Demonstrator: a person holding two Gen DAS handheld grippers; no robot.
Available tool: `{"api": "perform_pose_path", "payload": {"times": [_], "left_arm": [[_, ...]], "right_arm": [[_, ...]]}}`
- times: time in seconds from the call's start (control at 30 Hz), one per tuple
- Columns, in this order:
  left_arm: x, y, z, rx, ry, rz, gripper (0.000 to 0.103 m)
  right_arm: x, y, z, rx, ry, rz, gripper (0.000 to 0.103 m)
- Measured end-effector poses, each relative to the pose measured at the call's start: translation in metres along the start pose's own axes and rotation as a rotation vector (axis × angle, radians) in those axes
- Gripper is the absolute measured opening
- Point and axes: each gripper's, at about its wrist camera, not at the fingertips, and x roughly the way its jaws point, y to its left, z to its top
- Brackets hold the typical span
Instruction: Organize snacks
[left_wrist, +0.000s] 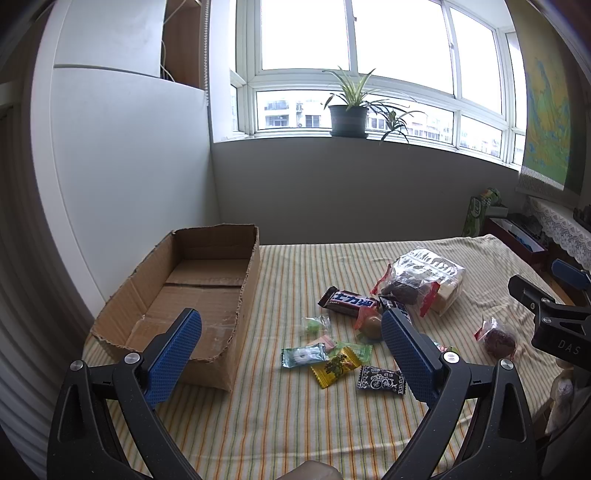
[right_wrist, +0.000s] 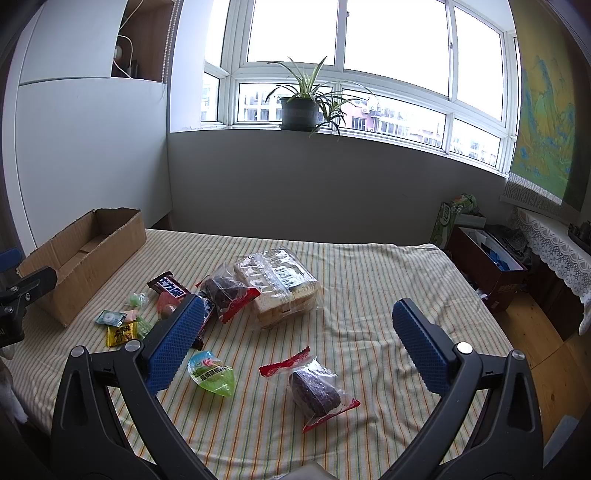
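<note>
Our left gripper (left_wrist: 291, 325) and right gripper (right_wrist: 299, 315) both hang spread wide, gripping nothing, above the snacks (left_wrist: 347, 354) scattered on the striped bed (right_wrist: 369, 266) (cardboard box (left_wrist: 207, 280) beside them, empty).

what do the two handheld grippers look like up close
Both match: the left gripper and right gripper have black, curved plastic arms with silver round pivot screws, each ending in a blue finger pad with a fine dotted grip texture. The right gripper's black body carries white "DAS" lettering.
</note>
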Motion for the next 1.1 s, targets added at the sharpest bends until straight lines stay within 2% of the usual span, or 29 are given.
{"api": "perform_pose_path", "payload": {"times": [0.3, 0.57, 0.73, 0.87, 0.97, 1.1], "left_arm": [[-0.002, -0.002, -0.002, 0.012, 0.003, -0.001, 0.098], [0.002, 0.005, -0.012, 0.011, 0.054, -0.023, 0.098], [0.006, 0.009, -0.02, -0.012, 0.092, -0.047, 0.098], [0.011, 0.001, -0.028, 0.011, 0.121, -0.062, 0.097], [0.015, -0.007, -0.035, 0.021, 0.152, -0.102, 0.097], [0.02, -0.019, -0.044, 0.042, 0.194, -0.137, 0.091]], "right_arm": [[0.0, -0.004, -0.004, -0.01, 0.004, 0.0, 0.103], [-0.006, -0.029, -0.016, 0.002, 0.026, 0.025, 0.103], [0.001, -0.039, -0.025, -0.015, 0.074, 0.025, 0.103], [0.005, -0.051, -0.033, -0.001, 0.108, 0.044, 0.103], [0.01, -0.057, -0.04, 0.004, 0.144, 0.07, 0.103], [0.018, -0.056, -0.048, -0.009, 0.194, 0.105, 0.103]]}}
